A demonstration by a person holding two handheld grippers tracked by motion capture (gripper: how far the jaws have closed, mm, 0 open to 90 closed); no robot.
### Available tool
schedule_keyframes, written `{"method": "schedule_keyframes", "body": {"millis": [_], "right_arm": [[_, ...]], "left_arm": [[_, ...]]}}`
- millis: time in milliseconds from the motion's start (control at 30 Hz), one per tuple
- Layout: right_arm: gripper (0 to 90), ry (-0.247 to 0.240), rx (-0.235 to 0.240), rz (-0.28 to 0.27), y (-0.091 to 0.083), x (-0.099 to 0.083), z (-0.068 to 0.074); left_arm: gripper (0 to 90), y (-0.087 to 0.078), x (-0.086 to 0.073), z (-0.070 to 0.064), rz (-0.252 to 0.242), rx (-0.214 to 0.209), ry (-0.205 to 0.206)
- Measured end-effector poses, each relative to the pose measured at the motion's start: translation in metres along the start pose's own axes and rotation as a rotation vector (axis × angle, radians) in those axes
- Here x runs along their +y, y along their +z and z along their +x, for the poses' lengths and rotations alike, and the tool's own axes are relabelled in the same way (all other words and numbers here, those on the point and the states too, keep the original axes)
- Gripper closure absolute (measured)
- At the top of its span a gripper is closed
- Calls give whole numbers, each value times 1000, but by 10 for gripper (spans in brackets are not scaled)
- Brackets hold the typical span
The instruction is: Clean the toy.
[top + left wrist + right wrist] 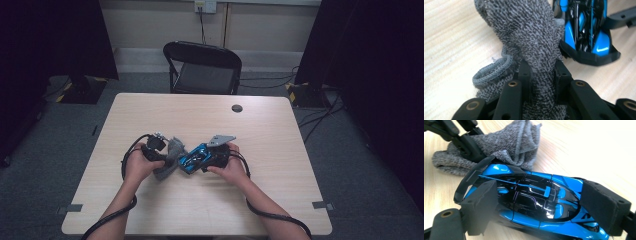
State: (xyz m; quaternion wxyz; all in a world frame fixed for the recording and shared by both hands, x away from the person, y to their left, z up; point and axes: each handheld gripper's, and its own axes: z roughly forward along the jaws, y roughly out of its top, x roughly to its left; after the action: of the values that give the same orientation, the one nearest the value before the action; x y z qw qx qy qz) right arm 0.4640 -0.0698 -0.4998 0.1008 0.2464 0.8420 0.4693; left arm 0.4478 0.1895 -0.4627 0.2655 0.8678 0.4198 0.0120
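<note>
Nearest me in the high view are the two forearms coming in over the near edge of the pale wooden table (280, 150). My left gripper (159, 151) and right gripper (210, 156) meet just left of the table's middle.

The right gripper has its jaws closed across a glossy blue and black toy racing car (194, 158), pads pressing on either side of the body. The car lies on the table with its long axis running diagonally, from near left to far right. Its end towards the left touches a grey terry cloth (169, 159).

The left gripper's jaws are pinched on a raised fold of that cloth, standing only as far apart as the fold is thick.

The left gripper view shows the cloth's (534, 42) looped pile and rolled hem, with one end of the car (586, 30) just beside it on the right. The right gripper view shows the car's (534, 200) dark canopy and its black arched wing, with the cloth (506, 147) bunched beyond that wing. From above I also see a black folding chair (204, 67) past the far edge.
</note>
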Motion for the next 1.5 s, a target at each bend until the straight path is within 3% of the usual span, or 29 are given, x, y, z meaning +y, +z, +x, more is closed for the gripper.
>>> {"method": "schedule_keyframes", "body": {"millis": [200,300,433,600,800,1000,1233,1500], "right_arm": [[148,1,0,-1,0,0,0],[148,2,0,-1,0,0,0],[148,2,0,-2,0,0,0],[148,2,1,-3,0,0,0],[148,1,0,-4,0,0,0],[148,1,0,-4,0,-1,0],[148,3,1,-9,0,-1,0],[149,1,1,-11,0,-1,0]], "left_arm": [[730,-10,-9,2,15,-12,-19],[730,-21,-14,3,35,-6,-26],[730,-36,-19,6,25,7,-35],[727,-47,-16,13,-38,32,-47],[725,-48,4,19,-101,42,-57],[725,-39,30,21,-147,43,-56],[723,-5,62,20,-164,27,-45],[719,23,84,15,-155,28,-33]]}}
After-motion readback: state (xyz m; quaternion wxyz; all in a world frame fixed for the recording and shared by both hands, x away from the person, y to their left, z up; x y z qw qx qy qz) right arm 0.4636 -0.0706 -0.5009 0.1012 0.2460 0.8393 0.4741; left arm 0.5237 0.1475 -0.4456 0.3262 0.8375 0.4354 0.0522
